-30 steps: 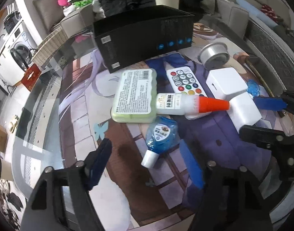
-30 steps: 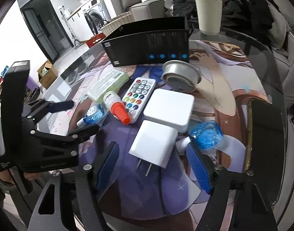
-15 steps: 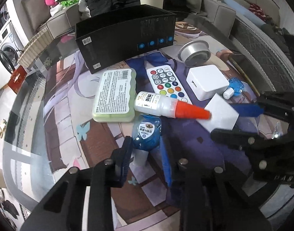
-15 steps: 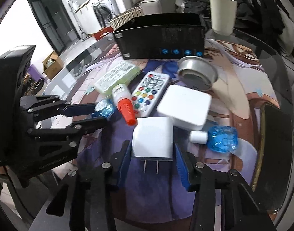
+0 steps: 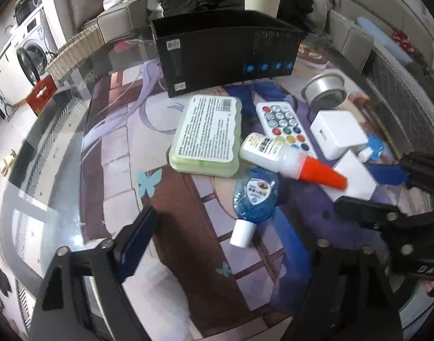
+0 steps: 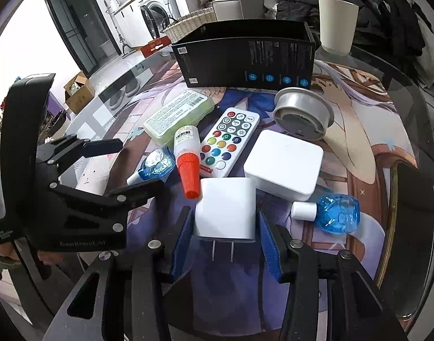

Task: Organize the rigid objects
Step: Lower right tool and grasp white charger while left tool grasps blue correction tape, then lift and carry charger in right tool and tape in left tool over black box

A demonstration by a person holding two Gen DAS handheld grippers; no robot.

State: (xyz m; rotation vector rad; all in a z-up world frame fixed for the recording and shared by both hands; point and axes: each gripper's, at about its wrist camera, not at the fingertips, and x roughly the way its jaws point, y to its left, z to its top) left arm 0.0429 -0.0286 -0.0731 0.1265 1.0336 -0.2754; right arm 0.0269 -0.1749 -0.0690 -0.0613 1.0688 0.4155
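My right gripper (image 6: 222, 237) is shut on the white plug adapter (image 6: 225, 207), its blue pads against both sides, prongs toward the camera. The adapter also shows in the left wrist view (image 5: 354, 176). My left gripper (image 5: 214, 238) is open and empty, its fingers either side of a small blue bottle (image 5: 252, 196) with a white cap. Beside it lie a glue bottle with an orange cap (image 5: 290, 159), a green case (image 5: 208, 135) and a white remote (image 5: 283, 126). The open black box (image 6: 245, 56) stands behind them.
A white square box (image 6: 285, 164), a second blue bottle (image 6: 334, 213) and a metal tin (image 6: 302, 113) lie right of the remote. A cream cup (image 6: 337, 24) stands behind the black box. A dark phone (image 6: 412, 213) lies at the right edge of the glass table.
My left gripper has opened wide and drawn back from the blue bottle. My right gripper has closed onto the white plug adapter.
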